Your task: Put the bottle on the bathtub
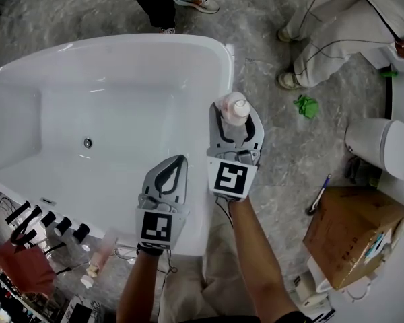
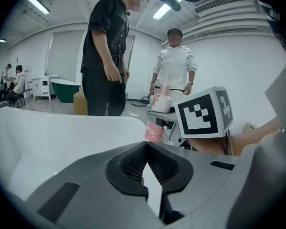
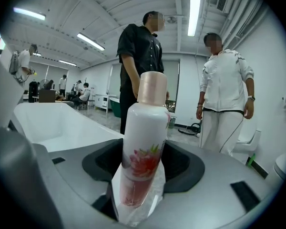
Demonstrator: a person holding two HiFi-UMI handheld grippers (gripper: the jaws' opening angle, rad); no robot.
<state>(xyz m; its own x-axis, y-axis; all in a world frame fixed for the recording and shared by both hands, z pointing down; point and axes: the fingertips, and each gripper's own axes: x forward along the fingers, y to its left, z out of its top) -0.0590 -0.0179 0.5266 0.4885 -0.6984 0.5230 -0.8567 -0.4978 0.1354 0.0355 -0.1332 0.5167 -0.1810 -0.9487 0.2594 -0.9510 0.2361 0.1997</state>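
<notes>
A white bottle [image 1: 234,108] with a pink cap and a red flower print stands upright between the jaws of my right gripper [image 1: 235,113], which is shut on it. In the right gripper view the bottle [image 3: 144,142] fills the middle, and clear plastic wraps its base. It hangs just outside the right rim of the white bathtub [image 1: 215,52]. My left gripper [image 1: 182,159] is over the tub's near rim, shut with nothing in it; its pads [image 2: 133,163] meet at the tip. From the left gripper view the bottle [image 2: 161,101] shows to the right, beyond the tub rim [image 2: 62,128].
Two people stand on the marble floor past the tub's far end. A green cloth [image 1: 307,105], a toilet [image 1: 384,147], a pen [image 1: 320,194] and a cardboard box [image 1: 353,231] lie to the right. Black tap handles [image 1: 47,221] sit at the tub's near left corner.
</notes>
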